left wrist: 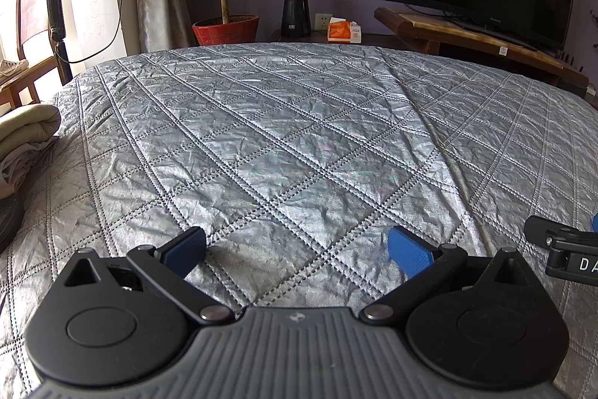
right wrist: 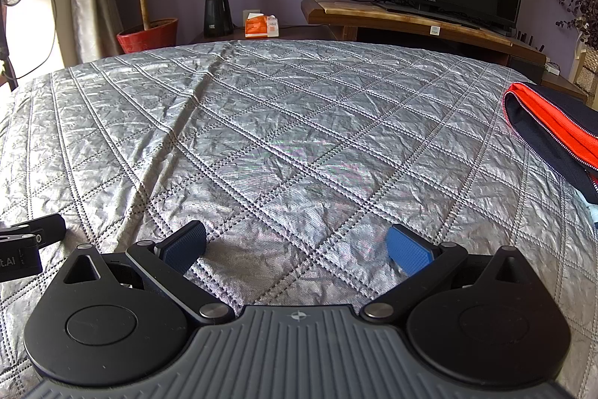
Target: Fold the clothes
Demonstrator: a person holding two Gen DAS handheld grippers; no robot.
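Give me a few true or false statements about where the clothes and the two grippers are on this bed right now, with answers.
1. The left gripper is open and holds nothing. True.
2. The right gripper is shut on the garment. False: it is open, over the bare bedspread.
3. A navy and orange garment lies at the right edge of the bed. True.
4. That garment lies between the right gripper's fingers. False: it lies apart, off to the right.
5. Pale folded fabric lies at the left edge of the bed. True.
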